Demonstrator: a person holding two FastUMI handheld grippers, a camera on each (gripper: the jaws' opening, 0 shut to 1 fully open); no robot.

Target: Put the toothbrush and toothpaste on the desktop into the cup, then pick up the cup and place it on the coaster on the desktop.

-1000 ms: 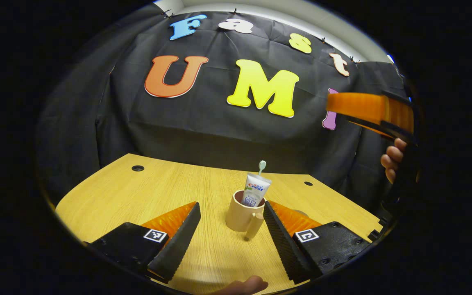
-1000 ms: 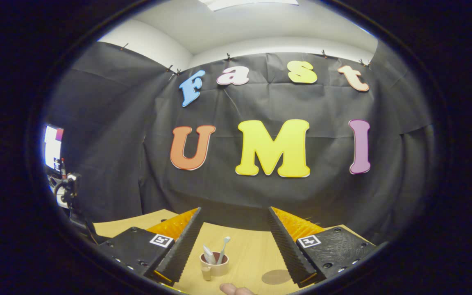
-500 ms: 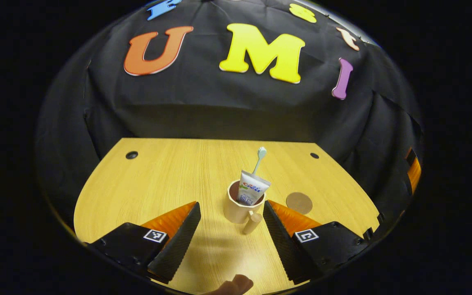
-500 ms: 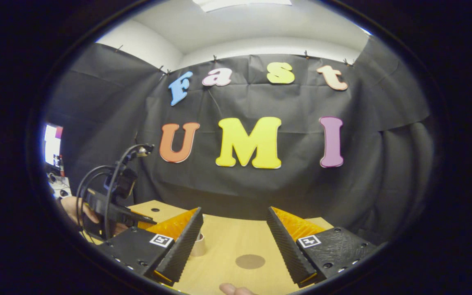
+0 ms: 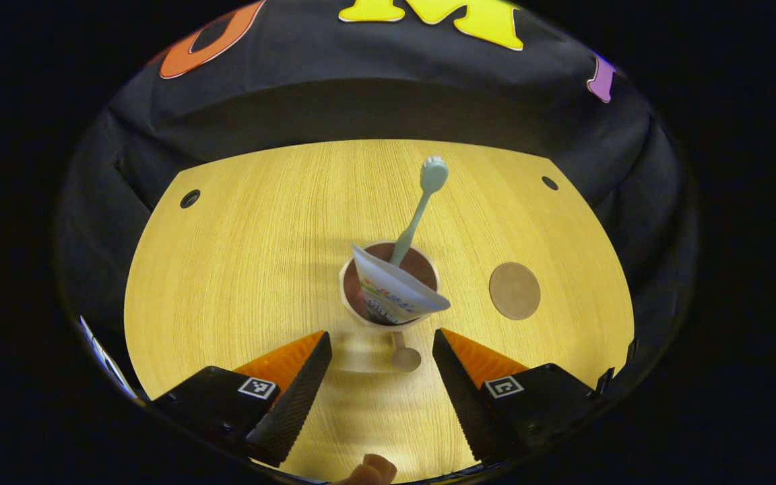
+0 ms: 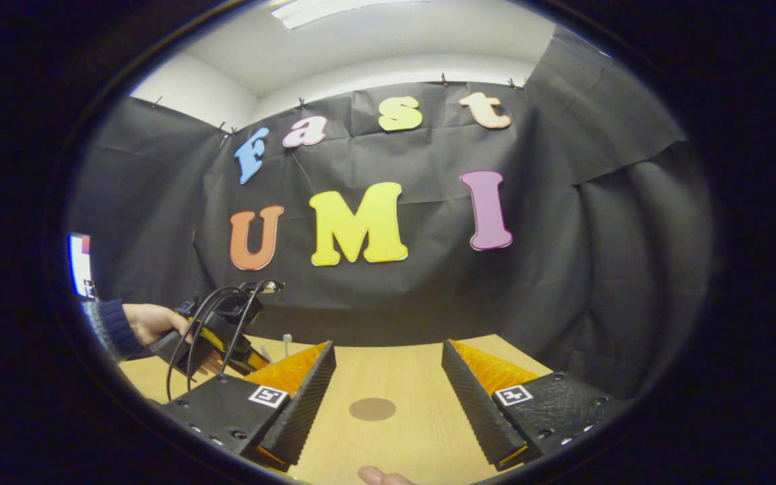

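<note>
The left gripper point(image 5: 378, 377) hovers with jaws spread wide just short of the cup point(image 5: 388, 286), which stands on the counter point(image 5: 253, 256) holding toothbrush point(image 5: 422, 202) and toothpaste point(image 5: 395, 296). Right of the cup lies the coaster point(image 5: 514, 291) (bare). Judged: cup-grasping step; next, close on its handle. The right gripper point(image 6: 388, 404) is open, idle.

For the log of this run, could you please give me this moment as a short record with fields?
cup: upright on the desk, handle toward the camera
toothbrush: in cup, head up
toothpaste: in cup, leaning
coaster: bare, beside cup
left gripper: open, above the handle
right gripper: open, holding nothing
</note>
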